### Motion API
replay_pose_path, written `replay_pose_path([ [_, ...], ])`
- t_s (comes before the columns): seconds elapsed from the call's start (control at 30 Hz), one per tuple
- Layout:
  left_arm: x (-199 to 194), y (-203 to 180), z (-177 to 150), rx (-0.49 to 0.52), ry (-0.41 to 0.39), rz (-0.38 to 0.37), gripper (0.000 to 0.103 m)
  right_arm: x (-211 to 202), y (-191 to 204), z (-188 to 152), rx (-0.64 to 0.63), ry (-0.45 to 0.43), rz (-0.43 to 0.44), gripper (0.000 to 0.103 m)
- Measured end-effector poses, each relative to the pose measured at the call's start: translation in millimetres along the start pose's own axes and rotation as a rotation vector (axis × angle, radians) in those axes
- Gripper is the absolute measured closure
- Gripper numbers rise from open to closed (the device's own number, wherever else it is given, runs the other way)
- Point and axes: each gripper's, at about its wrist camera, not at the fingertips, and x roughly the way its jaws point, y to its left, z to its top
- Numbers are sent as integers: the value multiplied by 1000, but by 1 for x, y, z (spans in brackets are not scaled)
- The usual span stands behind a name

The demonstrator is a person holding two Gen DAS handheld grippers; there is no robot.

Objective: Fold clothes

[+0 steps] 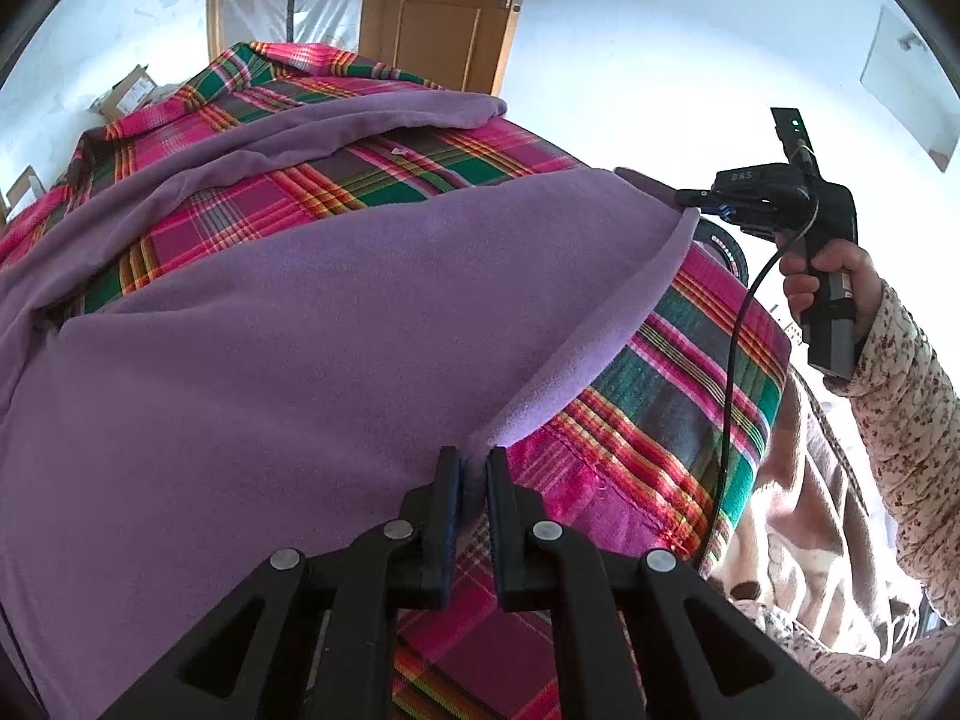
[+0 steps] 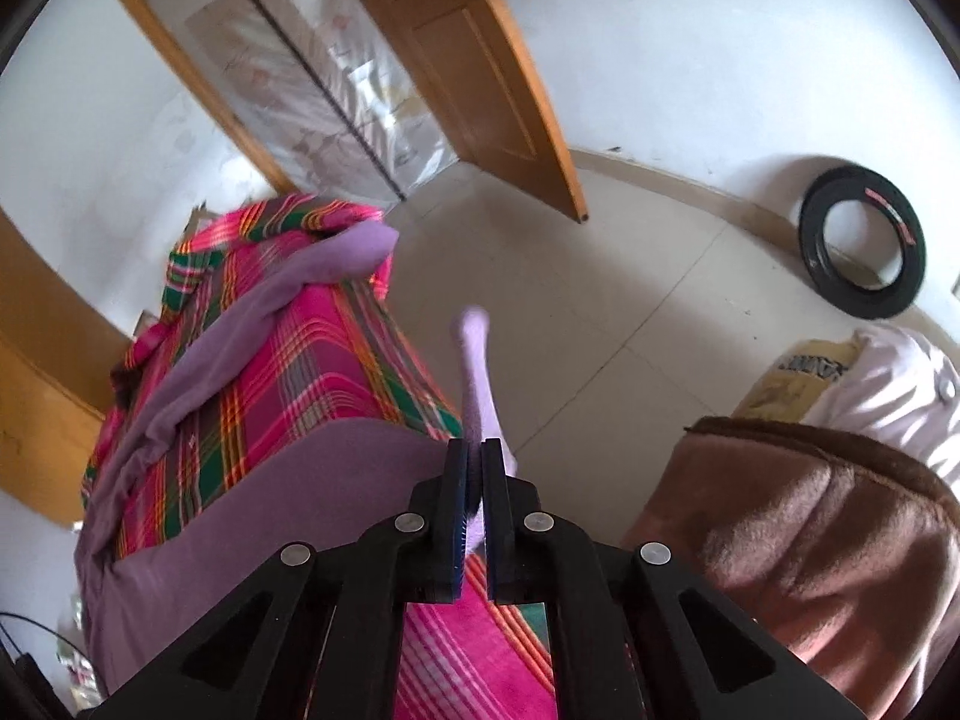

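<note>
A purple fleece garment (image 1: pixel 288 324) lies spread over a table covered with a pink, green and orange plaid cloth (image 1: pixel 660 420). My left gripper (image 1: pixel 474 462) is shut on the garment's near hem edge. At the far right corner of that hem, my right gripper (image 1: pixel 684 197) pinches the cloth, held by a hand in a floral sleeve (image 1: pixel 900 384). In the right wrist view my right gripper (image 2: pixel 474 450) is shut on a strip of the purple garment (image 2: pixel 477 372) that sticks up past the fingertips. A sleeve (image 2: pixel 354 252) lies at the table's far end.
A brown fleece blanket (image 2: pixel 810 540) lies heaped to the right, with a white garment (image 2: pixel 894 384) behind it. A black tyre (image 2: pixel 864 252) leans on the wall over the tiled floor (image 2: pixel 600 312). A wooden door (image 2: pixel 480 72) stands open beyond the table.
</note>
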Motion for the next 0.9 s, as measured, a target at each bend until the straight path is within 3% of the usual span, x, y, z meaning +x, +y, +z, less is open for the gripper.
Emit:
replay_pose_path([
  [0.2,-10,10,36,-14,-22,-74,89,-8,-15,-14,64,-2,0,98],
  [0.27,-10,13,55,-10,-44,-67,87,-13,-20,-15,89,-18,-10,95],
  [0.43,1,10,98,42,-65,-105,78,-31,-28,-21,133,-40,-17,92],
  [0.57,25,3,129,93,-31,-152,77,-39,-19,-36,127,-32,38,76],
  [0.63,39,-3,142,133,-7,-183,73,-41,-13,-45,122,-26,59,74],
  [0.9,91,-22,183,234,88,-174,69,-49,14,-71,73,-43,95,69],
])
